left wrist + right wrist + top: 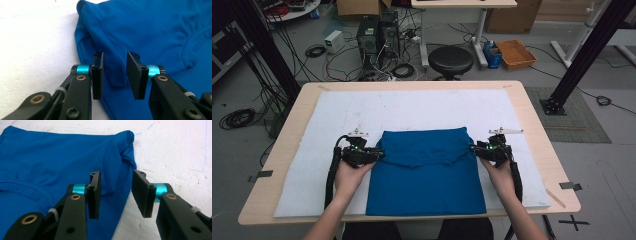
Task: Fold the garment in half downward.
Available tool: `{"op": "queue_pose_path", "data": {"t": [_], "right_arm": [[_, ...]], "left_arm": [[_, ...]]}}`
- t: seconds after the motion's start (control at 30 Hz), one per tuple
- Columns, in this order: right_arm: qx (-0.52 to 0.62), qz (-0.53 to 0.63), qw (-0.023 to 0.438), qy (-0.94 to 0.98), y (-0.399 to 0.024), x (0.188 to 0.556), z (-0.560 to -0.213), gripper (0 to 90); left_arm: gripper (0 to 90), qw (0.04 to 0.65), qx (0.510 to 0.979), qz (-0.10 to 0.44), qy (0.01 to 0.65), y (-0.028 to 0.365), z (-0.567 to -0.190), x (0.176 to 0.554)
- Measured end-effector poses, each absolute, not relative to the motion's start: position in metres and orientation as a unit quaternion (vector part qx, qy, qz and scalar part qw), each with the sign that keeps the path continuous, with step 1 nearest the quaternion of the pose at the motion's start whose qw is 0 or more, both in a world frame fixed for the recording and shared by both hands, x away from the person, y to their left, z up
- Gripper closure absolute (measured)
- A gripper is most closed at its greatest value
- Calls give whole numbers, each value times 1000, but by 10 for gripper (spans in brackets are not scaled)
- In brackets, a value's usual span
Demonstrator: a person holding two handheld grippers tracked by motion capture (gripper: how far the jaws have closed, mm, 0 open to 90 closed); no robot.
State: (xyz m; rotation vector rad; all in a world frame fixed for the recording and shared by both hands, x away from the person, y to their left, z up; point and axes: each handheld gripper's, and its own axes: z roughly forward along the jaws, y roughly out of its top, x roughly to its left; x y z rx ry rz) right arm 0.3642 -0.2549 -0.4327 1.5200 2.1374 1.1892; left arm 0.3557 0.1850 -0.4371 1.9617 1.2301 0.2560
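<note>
High view: blue T-shirt (427,172) lies partly folded on the white foam pad (312,165) covering the wooden table (532,130), top part folded down over the body. Left gripper (379,155) at the shirt's left edge, right gripper (473,148) at its right edge, both at the level of the folded layer. On the floor behind, an orange crate (515,54); contents too small to tell.

Left gripper view: left gripper (114,75) jaws spread, a blue flap of the shirt (150,30) edge between them, pads not pressing on it.

Right gripper view: right gripper (115,195) jaws spread, straddling the shirt (50,157) edge; one jaw over cloth, the other over foam (175,152). Nothing pinched.

Judgement: the next fold is being set up. To do it well, bite both edges at matching height, catch every layer, close fully before lifting, then move both hands together so the fold line stays straight.
</note>
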Motion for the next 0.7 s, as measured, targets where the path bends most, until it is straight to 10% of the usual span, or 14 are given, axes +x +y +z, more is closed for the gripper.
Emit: {"op": "queue_pose_path", "data": {"t": [0.4,0.7], "right_arm": [[521,400,132,743,-245,369,-439,658],[506,398,139,753,-242,368,-436,892]], "left_arm": [[789,400,780,118,466,178,-440,353],[872,420,778,128,449,180,-436,351]]}}
